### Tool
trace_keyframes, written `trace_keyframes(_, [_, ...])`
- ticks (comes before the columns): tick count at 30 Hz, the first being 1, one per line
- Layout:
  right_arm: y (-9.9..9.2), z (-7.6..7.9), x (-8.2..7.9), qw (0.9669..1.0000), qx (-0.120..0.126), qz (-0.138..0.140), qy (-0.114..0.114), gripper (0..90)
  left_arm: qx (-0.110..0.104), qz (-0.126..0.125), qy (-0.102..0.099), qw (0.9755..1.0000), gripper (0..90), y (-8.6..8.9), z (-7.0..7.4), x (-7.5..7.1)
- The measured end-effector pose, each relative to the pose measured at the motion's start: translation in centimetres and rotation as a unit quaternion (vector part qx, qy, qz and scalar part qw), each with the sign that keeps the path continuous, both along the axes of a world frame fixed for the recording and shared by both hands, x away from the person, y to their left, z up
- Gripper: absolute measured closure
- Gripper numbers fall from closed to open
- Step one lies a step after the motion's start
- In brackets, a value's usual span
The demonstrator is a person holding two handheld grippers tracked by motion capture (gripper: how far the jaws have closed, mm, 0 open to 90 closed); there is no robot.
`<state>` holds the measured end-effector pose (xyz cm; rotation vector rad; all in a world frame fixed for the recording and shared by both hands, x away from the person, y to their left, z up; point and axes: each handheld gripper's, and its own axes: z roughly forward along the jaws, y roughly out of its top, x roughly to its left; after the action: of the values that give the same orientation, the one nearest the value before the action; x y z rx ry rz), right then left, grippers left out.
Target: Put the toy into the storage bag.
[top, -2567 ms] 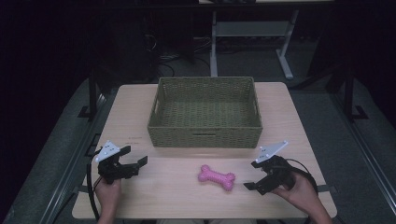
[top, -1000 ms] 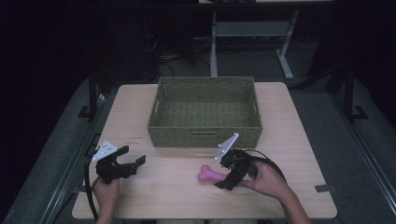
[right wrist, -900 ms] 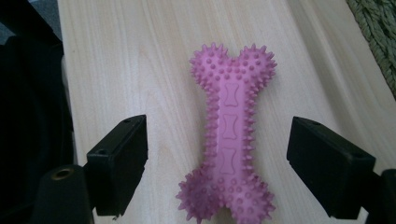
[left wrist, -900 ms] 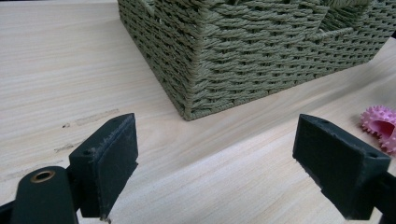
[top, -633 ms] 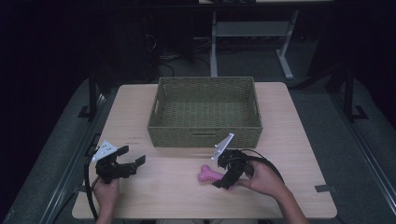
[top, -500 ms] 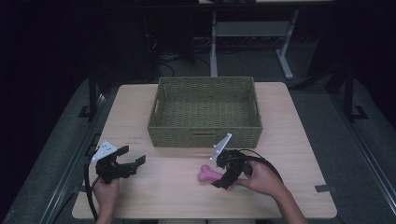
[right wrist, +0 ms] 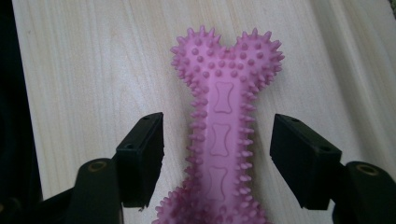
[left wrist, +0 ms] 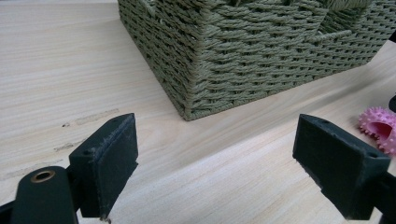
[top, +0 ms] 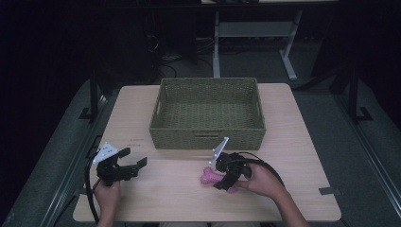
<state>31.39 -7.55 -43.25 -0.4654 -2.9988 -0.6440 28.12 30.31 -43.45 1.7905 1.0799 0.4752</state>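
A pink spiky rubber bone (top: 209,177) (right wrist: 223,126) lies flat on the wooden table (top: 302,142), in front of a green woven basket (top: 208,114). My right gripper (top: 222,178) (right wrist: 217,161) straddles the bone's shaft. Its jaws have just been closing, and gaps still show between both pads and the bone. My left gripper (top: 133,166) (left wrist: 229,172) rests at the table's front left, open, with nothing between its jaws. In the left gripper view the bone's end (left wrist: 377,128) peeks in at the right edge.
The basket (left wrist: 243,51) stands mid-table with its near wall just behind both grippers. Dark floor, cables and a white table frame (top: 255,35) lie beyond the far edge. A patch of grey tape (top: 327,190) sits at the table's front right.
The right gripper has slid left from the table's front right over the bone, and its jaws have narrowed around the shaft. The left gripper has kept still.
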Motion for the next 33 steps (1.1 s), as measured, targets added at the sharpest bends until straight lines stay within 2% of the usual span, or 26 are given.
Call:
trace_keyframes(6, [-0.15,-0.10,0.02,1.0000,-0.007,0.002,-0.007,43.3,0.002,-0.001,-0.001,1.0000,13.6,-0.02,-0.01,0.00])
trace_keyframes(14, [-0.03,-0.47,-0.10,0.9998,-0.019,0.000,-0.012,46.5,0.001,-0.001,0.000,1.0000,13.6,-0.11,-0.03,0.06])
trace_keyframes(23, [0.21,-0.79,-0.42,0.9995,-0.019,0.012,-0.021,54.9,0.002,-0.002,0.000,1.0000,13.6,-0.05,-0.03,0.13])
trace_keyframes(29, [0.09,-0.65,-0.38,0.9994,-0.018,0.015,-0.024,57.7,-0.003,0.001,0.001,1.0000,13.6,0.12,-0.03,0.12])
trace_keyframes(33, [-0.22,-0.58,-0.30,0.9995,-0.015,0.019,-0.019,58.1,-0.002,0.001,0.000,1.0000,13.6,0.12,-0.03,0.10])
